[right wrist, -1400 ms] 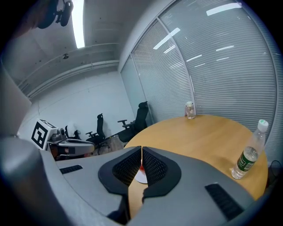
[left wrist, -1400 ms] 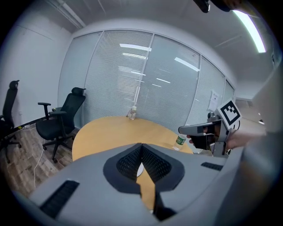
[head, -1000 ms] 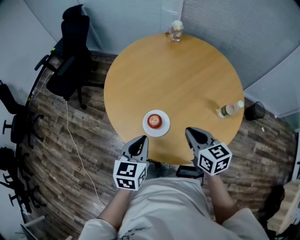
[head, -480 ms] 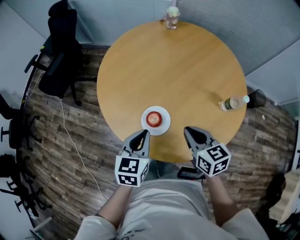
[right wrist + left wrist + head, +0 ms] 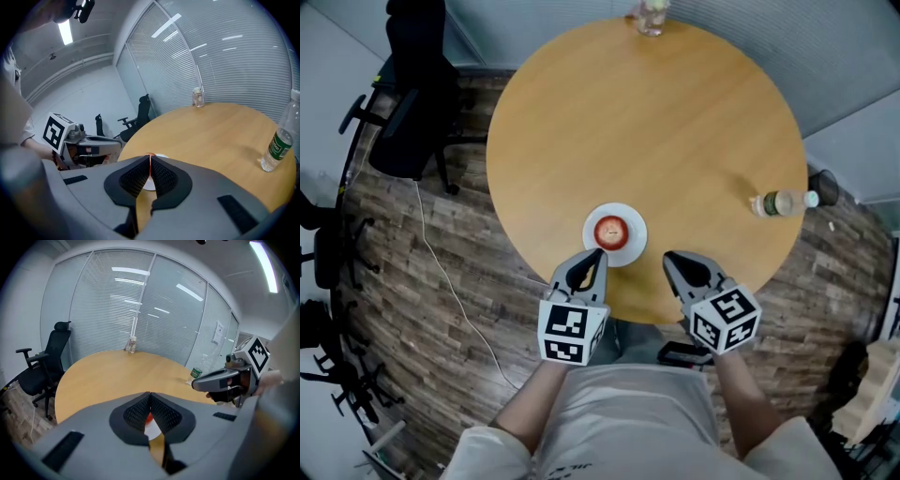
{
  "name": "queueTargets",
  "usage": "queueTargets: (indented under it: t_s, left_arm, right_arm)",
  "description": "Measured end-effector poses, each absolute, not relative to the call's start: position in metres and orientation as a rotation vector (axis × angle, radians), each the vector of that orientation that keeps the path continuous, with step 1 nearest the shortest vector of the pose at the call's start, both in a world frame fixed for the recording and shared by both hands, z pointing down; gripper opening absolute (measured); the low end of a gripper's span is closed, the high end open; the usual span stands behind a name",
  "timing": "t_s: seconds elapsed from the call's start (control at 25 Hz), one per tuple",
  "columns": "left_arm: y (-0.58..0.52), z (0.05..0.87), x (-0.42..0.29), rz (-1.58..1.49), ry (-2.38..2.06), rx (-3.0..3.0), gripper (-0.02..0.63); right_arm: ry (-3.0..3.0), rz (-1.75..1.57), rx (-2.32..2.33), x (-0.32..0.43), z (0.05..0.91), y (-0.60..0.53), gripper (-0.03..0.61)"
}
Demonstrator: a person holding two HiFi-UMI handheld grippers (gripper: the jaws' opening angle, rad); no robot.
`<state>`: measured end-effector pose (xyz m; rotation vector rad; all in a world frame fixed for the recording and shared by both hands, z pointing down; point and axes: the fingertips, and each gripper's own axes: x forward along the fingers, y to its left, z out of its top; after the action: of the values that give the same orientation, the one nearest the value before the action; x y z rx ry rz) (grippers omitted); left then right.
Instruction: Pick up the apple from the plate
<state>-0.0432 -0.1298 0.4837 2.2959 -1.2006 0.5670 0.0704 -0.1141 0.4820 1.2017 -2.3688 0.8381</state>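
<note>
Looking down on a round wooden table (image 5: 647,141). Close to its near edge, a white plate (image 5: 631,218) with a red apple (image 5: 610,230) at the centre, untouched. Just short of the plate, over the table's rim, left gripper (image 5: 597,254) and right gripper (image 5: 667,259) side by side, both pointing forward and down. Left tip just beside the plate's rim; right tip near it but apart. Jaws of both pressed together, pads meeting, nothing between them. In the left gripper view, a sliver of apple and plate just beyond the closed tips. Elsewhere on the table: a bottle (image 5: 780,202) standing at the right edge, a jar (image 5: 652,14) at the far edge. On the wood-pattern floor (image 5: 412,309), a black chair (image 5: 403,112) at left and a white cable (image 5: 450,291).
</note>
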Motion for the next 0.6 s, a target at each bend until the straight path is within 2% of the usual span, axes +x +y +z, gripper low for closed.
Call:
queueTargets:
  t_s: [0.2,0.4,0.52,0.6]
  left_arm:
    - [-0.131,0.5,-0.038,0.612,-1.16,2.289,0.015]
    - [-0.134,0.515,-0.034,0.663,-1.126,2.297,0.131]
    - [-0.133,0.53,-0.025,0.695,-1.067,2.308,0.24]
    - [-0.133,0.539,-0.023,0.723,-1.049,2.303,0.29]
  right_arm:
    - [-2.357,0.868,1.197,0.07,0.49,-0.119,0.031]
    - [-2.339,0.898,1.204,0.074,0.5,-0.123,0.031]
    - [-2.332,0.903,1.195,0.073,0.505,-0.123,0.031]
    - [-2.332,0.916,1.184,0.069,0.508,-0.123,0.031]
